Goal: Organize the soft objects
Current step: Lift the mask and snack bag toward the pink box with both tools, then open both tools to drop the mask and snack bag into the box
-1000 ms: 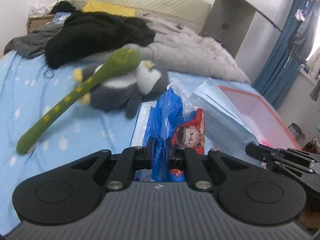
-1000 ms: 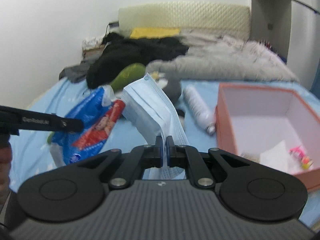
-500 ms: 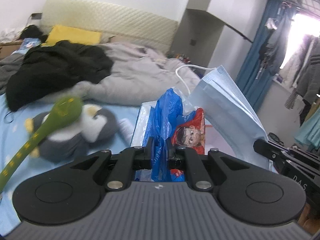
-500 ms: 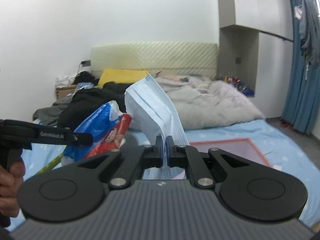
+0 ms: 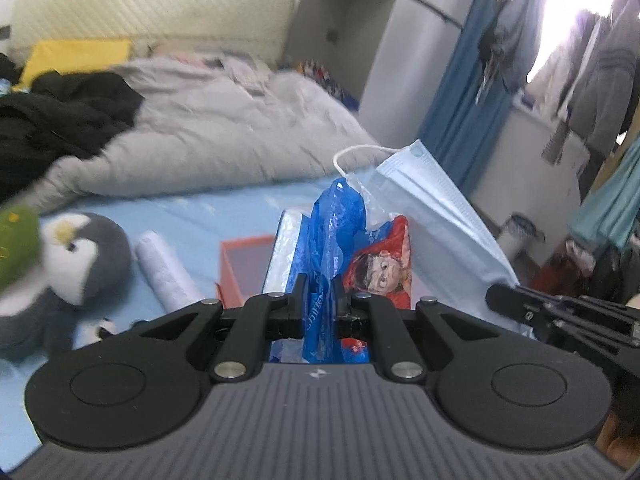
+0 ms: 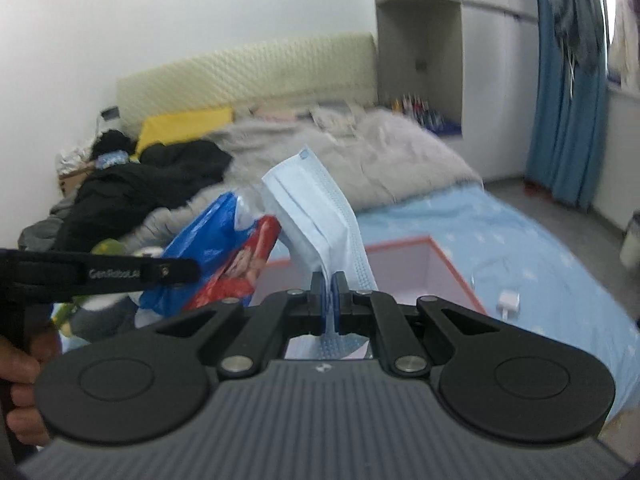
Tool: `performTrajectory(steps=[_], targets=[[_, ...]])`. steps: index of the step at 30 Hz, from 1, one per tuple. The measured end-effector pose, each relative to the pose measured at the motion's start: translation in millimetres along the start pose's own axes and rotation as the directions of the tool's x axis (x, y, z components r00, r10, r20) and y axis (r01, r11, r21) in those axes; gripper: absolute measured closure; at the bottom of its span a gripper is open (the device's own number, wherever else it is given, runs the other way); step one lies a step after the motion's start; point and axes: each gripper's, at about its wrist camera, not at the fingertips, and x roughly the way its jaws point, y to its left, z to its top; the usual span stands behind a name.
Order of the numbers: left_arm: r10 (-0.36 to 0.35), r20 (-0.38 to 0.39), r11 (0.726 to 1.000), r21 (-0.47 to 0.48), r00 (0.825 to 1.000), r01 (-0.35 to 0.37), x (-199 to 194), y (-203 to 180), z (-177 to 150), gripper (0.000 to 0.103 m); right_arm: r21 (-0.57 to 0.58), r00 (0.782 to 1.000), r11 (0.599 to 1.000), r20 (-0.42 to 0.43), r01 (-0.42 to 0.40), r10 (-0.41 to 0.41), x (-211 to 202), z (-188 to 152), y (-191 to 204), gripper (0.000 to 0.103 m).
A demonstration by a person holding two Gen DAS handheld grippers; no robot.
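Observation:
My left gripper [image 5: 320,300] is shut on a blue and red plastic snack bag [image 5: 340,240], held up in the air; the bag also shows in the right wrist view [image 6: 216,256]. My right gripper [image 6: 330,292] is shut on a light blue face mask [image 6: 316,208], which stands up beside the bag and also shows in the left wrist view [image 5: 436,220]. An orange box [image 6: 452,264] with a pale inside sits on the bed below and beyond both. A grey penguin plush [image 5: 76,252] and a green plush [image 5: 16,236] lie at the left.
A white roll [image 5: 164,268] lies beside the penguin. A grey duvet [image 5: 208,128], black clothes [image 5: 60,112] and a yellow pillow [image 5: 76,56] fill the far bed. A white charger [image 6: 508,302] lies right of the box. Blue curtains [image 6: 568,100] hang at right.
Both grippers have lifted and swung right with the bag and the mask still held. The plush toys have slid toward the left edge of the left view, and the box shows beneath.

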Motion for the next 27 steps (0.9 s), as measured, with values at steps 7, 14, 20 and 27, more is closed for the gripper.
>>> performTrajectory(steps=[7,14,20,27], targets=[[-0.017,-0.178,0.999,-0.040,0.984,0.010,79.3,-7.9,-4.5,0.091,0.096,0.987,0.993,-0.154,0.065,-0.049,43.1,-23.6,-44.0,0.096],[-0.021,-0.249,1.000,-0.024,0.968,0.016,115.1,-8.5,-16.7,0.091,0.122,0.971,0.988,-0.233,0.090,-0.060,60.3,-49.5,-63.0,0.095],[-0.017,-0.266,1.000,0.012,0.964,0.021,117.0,-11.9,-25.1,0.091,0.154,0.963,0.983,-0.263,0.103,-0.060,66.4,-58.8,-72.2,0.093],[-0.006,-0.232,0.999,0.046,0.973,0.017,94.5,-13.3,-23.3,0.056,0.128,0.972,0.988,-0.231,0.084,-0.052,50.2,-52.2,-66.1,0.057]])
